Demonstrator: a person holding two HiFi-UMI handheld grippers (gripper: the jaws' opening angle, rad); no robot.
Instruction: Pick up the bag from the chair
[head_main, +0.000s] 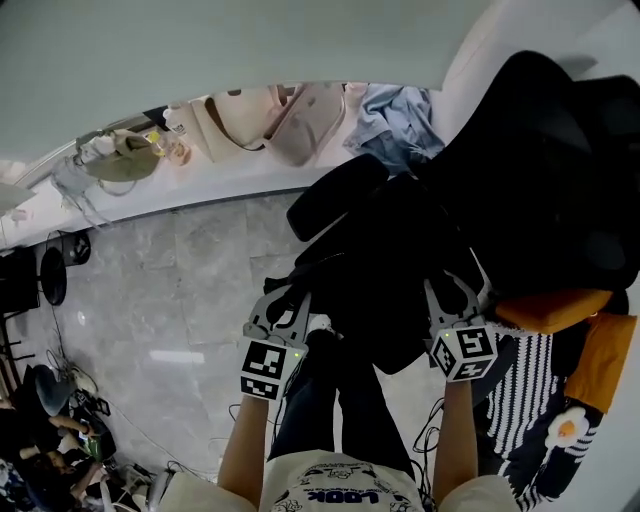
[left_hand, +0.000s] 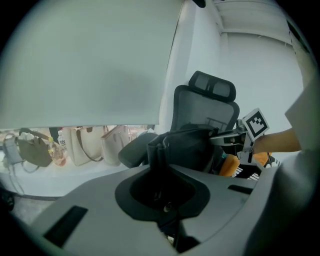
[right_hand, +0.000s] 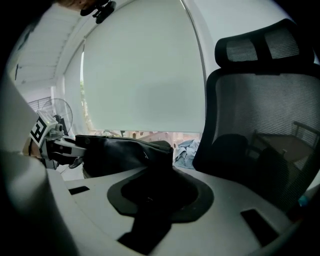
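1. A black, soft, matte bag (head_main: 385, 270) is seen slung between both grippers, just in front of the black mesh-backed chair (head_main: 560, 150).
2. The left gripper (head_main: 283, 298) is found almost fully closed, clamped on a thin upright fold at the bag's edge.
3. The right gripper (head_main: 455, 292) is set slightly wider, pinched on thicker bag fabric.
4. Both forearms are extended forward, with the grippers angled downward.

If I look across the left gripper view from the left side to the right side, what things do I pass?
Olive-green handbag → beige tote bags → black fabric bag → black-and-white marker cube.
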